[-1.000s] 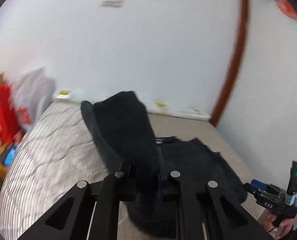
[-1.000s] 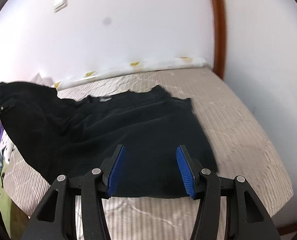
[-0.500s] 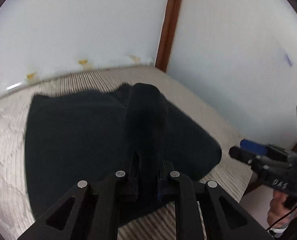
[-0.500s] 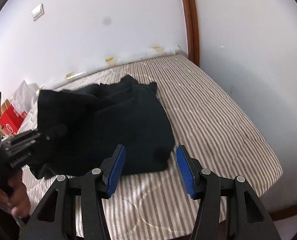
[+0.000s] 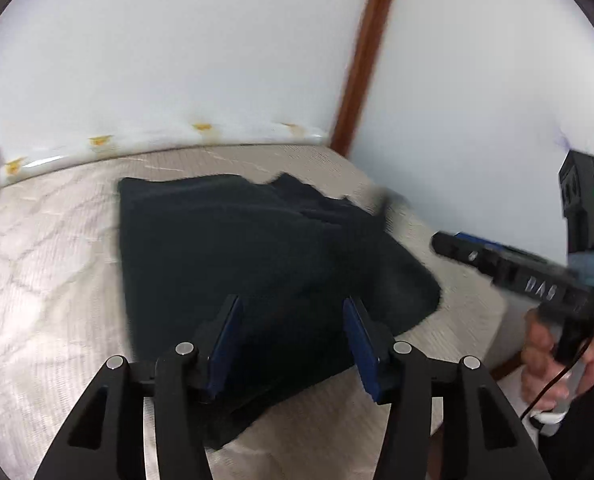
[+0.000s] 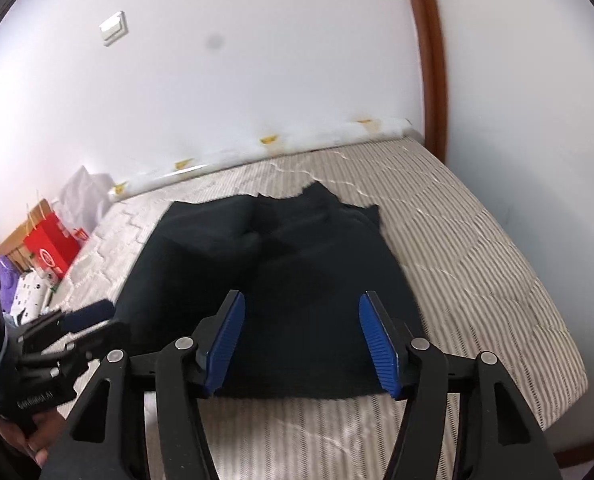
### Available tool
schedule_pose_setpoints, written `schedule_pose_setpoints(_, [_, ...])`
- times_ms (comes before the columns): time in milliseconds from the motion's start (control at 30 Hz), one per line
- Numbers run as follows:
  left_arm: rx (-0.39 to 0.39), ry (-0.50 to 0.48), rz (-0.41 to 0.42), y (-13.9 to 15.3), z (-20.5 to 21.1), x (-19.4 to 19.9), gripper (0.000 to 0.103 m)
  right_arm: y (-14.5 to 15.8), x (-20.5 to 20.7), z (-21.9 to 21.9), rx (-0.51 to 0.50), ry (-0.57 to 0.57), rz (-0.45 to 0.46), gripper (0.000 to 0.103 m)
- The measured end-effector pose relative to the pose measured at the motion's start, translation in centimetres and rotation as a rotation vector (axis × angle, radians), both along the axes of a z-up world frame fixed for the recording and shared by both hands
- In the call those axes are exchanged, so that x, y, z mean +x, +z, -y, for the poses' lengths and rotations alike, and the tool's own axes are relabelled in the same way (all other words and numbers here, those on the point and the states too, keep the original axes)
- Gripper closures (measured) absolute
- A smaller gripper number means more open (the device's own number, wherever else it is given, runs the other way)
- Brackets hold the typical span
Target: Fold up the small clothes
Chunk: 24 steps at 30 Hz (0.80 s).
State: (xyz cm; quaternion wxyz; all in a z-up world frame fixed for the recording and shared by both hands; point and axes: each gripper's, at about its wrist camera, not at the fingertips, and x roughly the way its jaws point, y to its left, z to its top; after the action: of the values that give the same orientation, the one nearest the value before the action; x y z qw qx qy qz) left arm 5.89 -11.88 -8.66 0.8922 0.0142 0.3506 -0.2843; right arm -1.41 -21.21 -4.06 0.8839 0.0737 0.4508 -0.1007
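Black garment point(image 6: 273, 280): folded double, rumpled, laid on striped mattress point(image 6: 477, 264). Left gripper point(image 5: 293, 344) and right gripper point(image 6: 303, 344): fingers spread, nothing held, above garment's near edge.

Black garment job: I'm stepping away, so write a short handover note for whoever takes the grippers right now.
Left gripper: open, empty, over the near edge of the garment.
Right gripper: open, empty, also over the near edge.
Garment: black, lying on the striped mattress, with one side laid over the middle; neither gripper holds it.
Done: one side fold appears to be down.
Left: the far edge looks uneven, with some bunching in the middle. Probably smooth it, fold the other side in, then fold it in half. How many layers there are is hard to tell on the dark cloth.
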Motion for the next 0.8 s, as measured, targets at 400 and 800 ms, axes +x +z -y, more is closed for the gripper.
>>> schedule_pose_setpoints(400, [0.038, 0.220, -0.030, -2.1, -8.7, 1.9, 0.049, -2.5, 3.3, -2.5, 0.045, 0.052, -0.040, 0.030])
schedule_pose_setpoints(800, [-0.008, 0.207, -0.149, -5.2, -9.3, 6.5, 0.048, -10.0, 9.0, -1.1, 0.330, -0.003, -0.132, 0.037])
